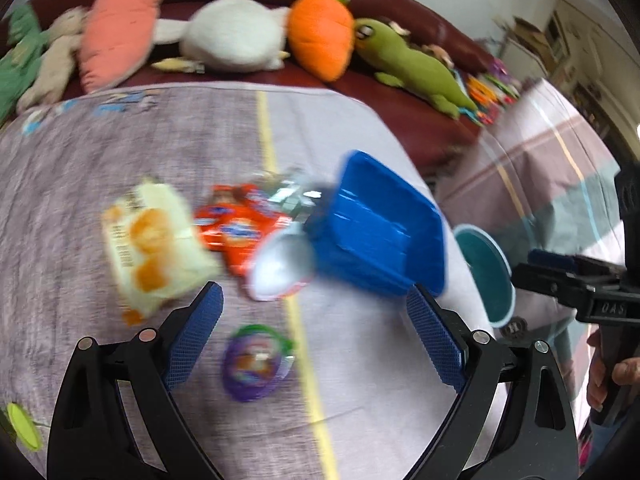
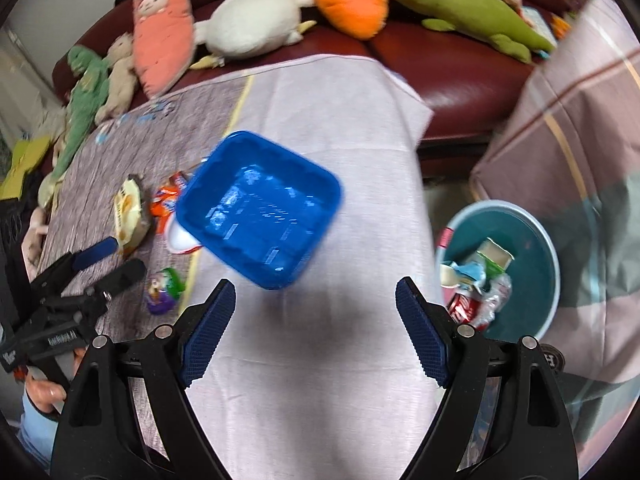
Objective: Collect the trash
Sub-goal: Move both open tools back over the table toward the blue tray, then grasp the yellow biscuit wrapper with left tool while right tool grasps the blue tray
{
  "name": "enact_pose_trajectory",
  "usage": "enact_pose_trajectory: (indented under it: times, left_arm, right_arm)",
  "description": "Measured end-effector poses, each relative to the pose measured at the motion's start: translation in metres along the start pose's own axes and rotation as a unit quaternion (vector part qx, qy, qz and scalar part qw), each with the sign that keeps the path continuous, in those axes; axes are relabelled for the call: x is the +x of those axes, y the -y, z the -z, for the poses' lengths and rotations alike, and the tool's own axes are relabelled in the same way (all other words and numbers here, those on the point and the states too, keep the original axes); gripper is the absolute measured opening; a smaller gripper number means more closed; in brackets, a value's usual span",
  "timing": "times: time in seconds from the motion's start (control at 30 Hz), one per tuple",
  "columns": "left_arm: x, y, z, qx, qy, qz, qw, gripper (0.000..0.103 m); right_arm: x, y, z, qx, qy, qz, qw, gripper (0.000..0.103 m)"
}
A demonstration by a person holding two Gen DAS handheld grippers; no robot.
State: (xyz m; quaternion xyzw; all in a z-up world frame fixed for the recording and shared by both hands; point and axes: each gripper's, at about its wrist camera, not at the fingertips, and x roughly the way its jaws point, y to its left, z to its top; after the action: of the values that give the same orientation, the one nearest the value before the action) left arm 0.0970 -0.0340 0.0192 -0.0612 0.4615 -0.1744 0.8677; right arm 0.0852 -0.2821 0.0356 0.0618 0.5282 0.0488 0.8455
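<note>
Trash lies on the cloth-covered table (image 1: 100, 184): a pale yellow snack bag (image 1: 156, 248), an orange wrapper (image 1: 236, 228), crumpled foil (image 1: 292, 196), a white cup (image 1: 280, 268) on its side and a purple wrapper (image 1: 256, 364). A blue plastic tray (image 2: 260, 208) sits tilted against them. My left gripper (image 1: 314, 288) is open above the purple wrapper and holds nothing. My right gripper (image 2: 315, 283) is open over bare cloth, just short of the tray. On the floor to the right stands a teal bin (image 2: 532, 280) holding a can and scraps.
Plush toys (image 2: 256, 20) line a dark red sofa (image 2: 448, 80) behind the table. A plaid-covered surface (image 2: 580, 128) stands right of the bin. A small green disc (image 1: 24, 428) lies at the near left. Each view shows the other gripper with a person's hand (image 1: 608, 376) on it.
</note>
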Motion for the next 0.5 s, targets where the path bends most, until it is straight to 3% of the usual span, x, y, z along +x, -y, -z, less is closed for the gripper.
enact_pose_trajectory:
  times: [0.23, 0.5]
  left_arm:
    - [-0.015, -0.065, -0.002, -0.044, 0.017, -0.044, 0.9979, 0.093]
    - [0.001, -0.131, -0.005, -0.097, 0.015, -0.091, 0.991, 0.093]
  right_arm:
    - [0.016, -0.015, -0.005, 0.003, -0.016, 0.005, 1.0, 0.079]
    - [0.031, -0.02, -0.012, 0.002, -0.028, 0.017, 0.999, 0.079]
